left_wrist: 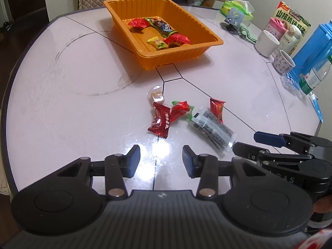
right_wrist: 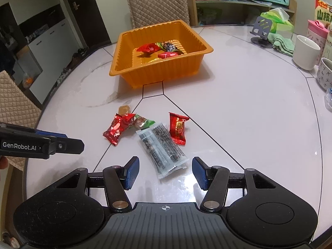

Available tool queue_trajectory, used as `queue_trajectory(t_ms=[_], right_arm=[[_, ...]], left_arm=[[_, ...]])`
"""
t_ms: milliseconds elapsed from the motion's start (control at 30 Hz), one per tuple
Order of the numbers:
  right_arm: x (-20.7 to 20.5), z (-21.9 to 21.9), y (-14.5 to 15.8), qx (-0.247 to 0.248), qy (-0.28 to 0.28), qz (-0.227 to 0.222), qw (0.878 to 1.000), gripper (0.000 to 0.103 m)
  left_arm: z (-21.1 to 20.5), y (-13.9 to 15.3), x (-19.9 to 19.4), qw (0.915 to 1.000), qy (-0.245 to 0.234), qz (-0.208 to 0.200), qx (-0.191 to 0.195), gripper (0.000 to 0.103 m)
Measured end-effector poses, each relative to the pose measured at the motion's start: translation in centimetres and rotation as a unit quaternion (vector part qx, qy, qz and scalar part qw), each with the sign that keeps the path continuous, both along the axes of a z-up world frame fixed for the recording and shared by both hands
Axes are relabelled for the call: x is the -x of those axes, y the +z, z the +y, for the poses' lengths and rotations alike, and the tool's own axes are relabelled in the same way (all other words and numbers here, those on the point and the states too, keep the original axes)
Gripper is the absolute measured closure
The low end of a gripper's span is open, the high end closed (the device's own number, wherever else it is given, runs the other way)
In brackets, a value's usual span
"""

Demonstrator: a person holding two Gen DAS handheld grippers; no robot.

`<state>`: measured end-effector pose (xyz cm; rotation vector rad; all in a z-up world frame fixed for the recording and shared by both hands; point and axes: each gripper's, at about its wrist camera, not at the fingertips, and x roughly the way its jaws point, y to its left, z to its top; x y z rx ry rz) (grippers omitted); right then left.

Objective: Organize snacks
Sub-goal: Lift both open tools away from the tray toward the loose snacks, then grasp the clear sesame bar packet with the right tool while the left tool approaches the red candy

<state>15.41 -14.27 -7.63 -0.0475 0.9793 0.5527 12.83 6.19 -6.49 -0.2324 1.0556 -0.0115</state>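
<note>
Blue pads on the left hand-held gripper (left_wrist: 160, 159) stand apart with nothing between them, hovering over bare bench (left_wrist: 62, 114) just short of the loose snacks. The right hand-held gripper (right_wrist: 164, 172) is likewise parted and empty, its pads flanking the near end of the clear seaweed pack (right_wrist: 161, 151) without touching it (a likely next pick, judging by the line-up).

Beyond the pads lies what is left to sort: a dark red candy (left_wrist: 160, 121), a red-and-green wrapper (left_wrist: 181, 110) touching it, a small clear-wrapped sweet (left_wrist: 155, 97) just behind, the seaweed pack, and a red packet (left_wrist: 216, 110) beside it. All five sit close together on the bench, well apart from the orange tray (left_wrist: 207, 48) farther back.

Inside the tray already rest a few wrapped snacks: two red ones, a dark one, a yellow one. So the job looks somewhat under halfway, with roughly as many pieces out as in.

Off to the right, clear of the work, stand cups (left_wrist: 266, 42), a cereal box (left_wrist: 294, 18) and a blue container (left_wrist: 313, 49).
</note>
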Motion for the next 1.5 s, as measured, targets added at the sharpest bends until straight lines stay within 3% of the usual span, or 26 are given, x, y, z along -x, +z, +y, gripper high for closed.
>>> queue_trajectory(t_ms=[967, 1033, 1067, 1100, 1500], right_arm=[[-2.8, 4.5, -4.3, 0.061, 0.082, -0.029, 0.994, 0.047], [-2.7, 4.5, -4.3, 0.064, 0.084, -0.031, 0.994, 0.049], [-2.6, 4.6, -4.3, 0.066, 0.086, -0.032, 0.994, 0.058], [-2.5, 4.5, -4.2, 0.065, 0.089, -0.031, 0.993, 0.060], [-1.6, 4.8, -4.2, 0.055, 0.095, -0.016, 0.994, 0.060]], left_arm=[[0.9, -1.9, -1.6, 1.0000, 0.003, 0.006, -0.003, 0.062], [1.0, -2.0, -1.6, 1.0000, 0.003, 0.007, -0.004, 0.062], [1.0, -2.0, -1.6, 1.0000, 0.004, 0.007, -0.003, 0.062], [1.0, -2.0, -1.6, 1.0000, 0.004, 0.007, -0.003, 0.062], [0.8, -2.1, -1.5, 1.0000, 0.000, 0.006, -0.005, 0.062]])
